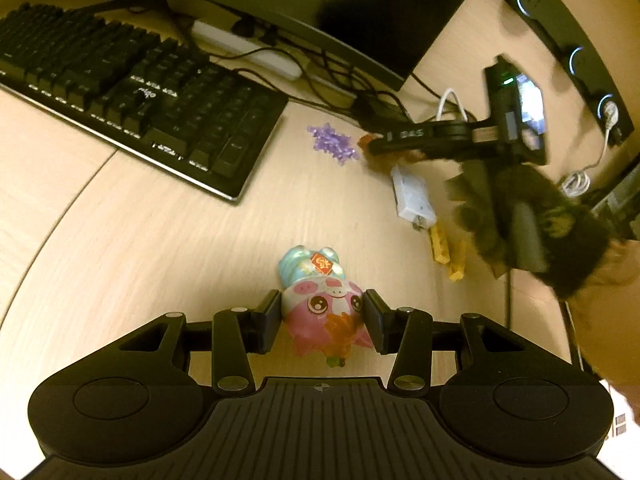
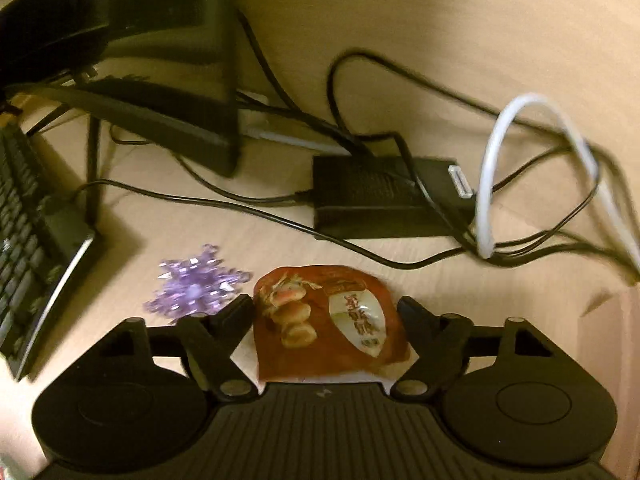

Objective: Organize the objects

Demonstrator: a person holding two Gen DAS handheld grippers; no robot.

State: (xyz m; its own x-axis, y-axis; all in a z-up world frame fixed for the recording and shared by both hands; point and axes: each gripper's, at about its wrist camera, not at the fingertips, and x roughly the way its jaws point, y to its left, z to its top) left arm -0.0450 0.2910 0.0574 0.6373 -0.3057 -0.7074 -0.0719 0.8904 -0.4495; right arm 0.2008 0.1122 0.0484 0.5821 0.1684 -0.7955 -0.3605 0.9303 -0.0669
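In the left wrist view my left gripper [image 1: 323,312] is shut on a pink and blue pig toy [image 1: 320,300], its pads pressed against the toy's two sides just above the wooden desk [image 1: 160,248]. In the right wrist view my right gripper [image 2: 326,314] has its jaws wide around a red-brown snack packet [image 2: 328,320] lying on the desk; whether the pads touch the packet is unclear. A purple snowflake ornament [image 2: 196,284] lies just left of the packet and also shows in the left wrist view [image 1: 332,144]. The right gripper appears in the left wrist view [image 1: 380,146], blurred.
A black keyboard [image 1: 132,92] lies at left under a dark monitor [image 1: 340,12]. A white adapter [image 1: 412,196] and yellow clips [image 1: 444,248] lie at right. A black power brick [image 2: 380,200], black cables and a white cable [image 2: 496,176] crowd the back of the desk.
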